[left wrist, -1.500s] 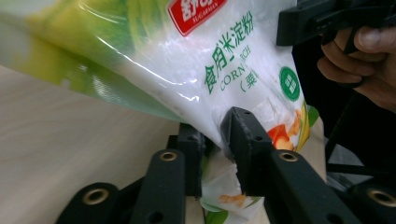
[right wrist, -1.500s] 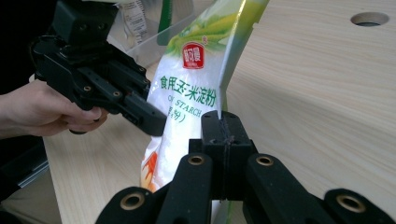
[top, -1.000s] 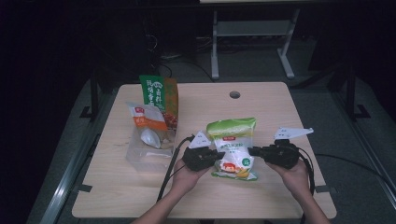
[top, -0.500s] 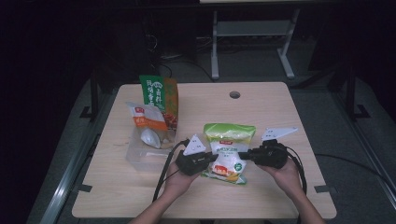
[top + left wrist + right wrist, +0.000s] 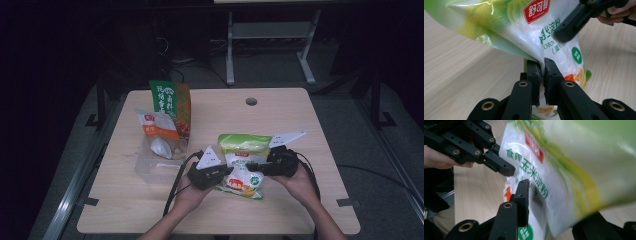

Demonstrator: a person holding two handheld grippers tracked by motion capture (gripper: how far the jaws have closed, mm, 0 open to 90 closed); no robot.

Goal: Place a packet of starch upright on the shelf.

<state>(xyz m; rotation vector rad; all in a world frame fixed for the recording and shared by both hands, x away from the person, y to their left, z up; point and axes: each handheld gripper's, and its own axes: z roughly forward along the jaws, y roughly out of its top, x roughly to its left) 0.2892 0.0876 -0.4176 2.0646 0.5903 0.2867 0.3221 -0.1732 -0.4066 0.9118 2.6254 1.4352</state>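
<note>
A green and white corn starch bag (image 5: 242,161) with red and yellow print is held between my two grippers at the table's near middle. My left gripper (image 5: 220,174) is shut on the bag's (image 5: 524,32) left edge, its pads (image 5: 535,72) pinching the thin film. From the other side, my right gripper (image 5: 254,165) grips the bag's (image 5: 554,165) fuller body. One of its fingers (image 5: 523,195) presses the printed face, and the other is hidden behind the bag. The bag's upper part is raised off the wood, and its lower end is near the tabletop.
On the left of the wooden table (image 5: 300,120) stand a green and orange bag (image 5: 170,102) and a white and orange bag (image 5: 159,131). A clear plastic pouch (image 5: 154,164) lies in front of them. A cable hole (image 5: 251,101) is at the far middle.
Both grippers have drawn the bag toward the table's near edge and slightly left. The bag has tilted, with its lower end closer to the person.
</note>
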